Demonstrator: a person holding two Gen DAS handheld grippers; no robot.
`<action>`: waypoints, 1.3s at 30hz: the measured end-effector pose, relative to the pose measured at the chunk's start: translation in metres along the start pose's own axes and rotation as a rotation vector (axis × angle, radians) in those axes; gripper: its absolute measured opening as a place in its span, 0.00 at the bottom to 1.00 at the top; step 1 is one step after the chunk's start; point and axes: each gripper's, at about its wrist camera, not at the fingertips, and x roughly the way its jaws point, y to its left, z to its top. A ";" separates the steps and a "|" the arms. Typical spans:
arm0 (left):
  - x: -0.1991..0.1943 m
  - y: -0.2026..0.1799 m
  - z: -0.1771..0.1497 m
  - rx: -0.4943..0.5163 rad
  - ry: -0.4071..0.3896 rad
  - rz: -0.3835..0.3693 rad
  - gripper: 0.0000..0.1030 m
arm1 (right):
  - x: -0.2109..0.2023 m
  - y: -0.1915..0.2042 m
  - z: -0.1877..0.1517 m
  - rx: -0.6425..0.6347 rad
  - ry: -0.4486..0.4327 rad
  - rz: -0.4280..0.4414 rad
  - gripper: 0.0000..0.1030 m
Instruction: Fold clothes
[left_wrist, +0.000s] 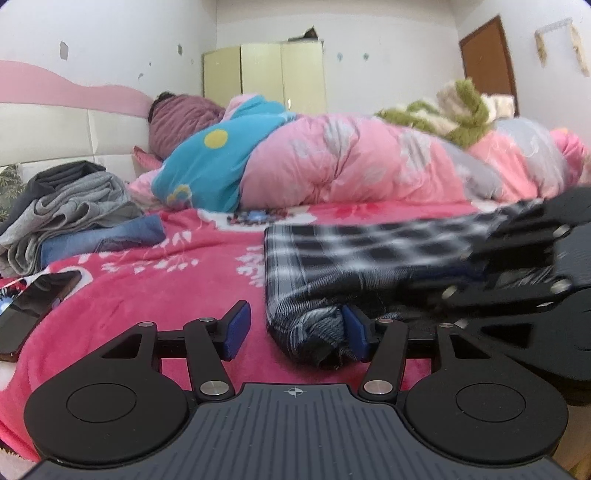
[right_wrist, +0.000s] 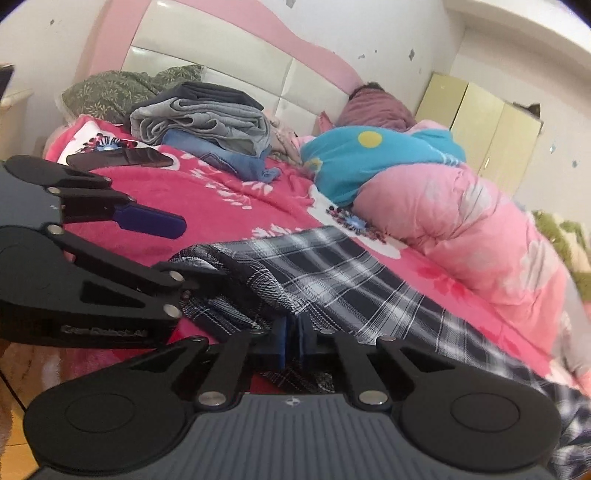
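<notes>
Close up, two black handheld grippers with blue pads work at the near edge of a bed covered by a bright pink floral blanket (left_wrist: 155, 266). A black-and-white plaid garment (right_wrist: 332, 273) lies flat on that blanket, stretching away from both grippers toward a heaped pink quilt (left_wrist: 369, 162).

From the left wrist view, the left gripper (left_wrist: 295, 330) has its jaws spread apart. A bunched corner of the plaid garment sits between them, touching the right-hand pad (left_wrist: 354, 332), while the other pad stands clear of the cloth.

From the right wrist view, the right gripper (right_wrist: 293, 341) has its pads pressed together at the garment's near edge. They seem to be pinching a fold of plaid, though the cloth hides the contact itself.

Farther back on the left, a pile of grey and blue folded clothes (right_wrist: 207, 122) rests near the padded headboard (right_wrist: 229, 55), with a dark phone (right_wrist: 122, 157) lying just in front of it.
</notes>
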 end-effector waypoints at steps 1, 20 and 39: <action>0.001 0.000 0.000 -0.005 0.004 0.001 0.54 | -0.002 0.001 0.001 -0.012 -0.009 -0.006 0.05; 0.003 0.002 0.001 -0.043 0.015 -0.006 0.54 | -0.021 -0.004 -0.003 0.021 -0.108 0.063 0.02; -0.017 0.019 0.029 -0.128 -0.105 -0.104 0.54 | -0.053 -0.029 -0.008 0.276 -0.132 0.197 0.03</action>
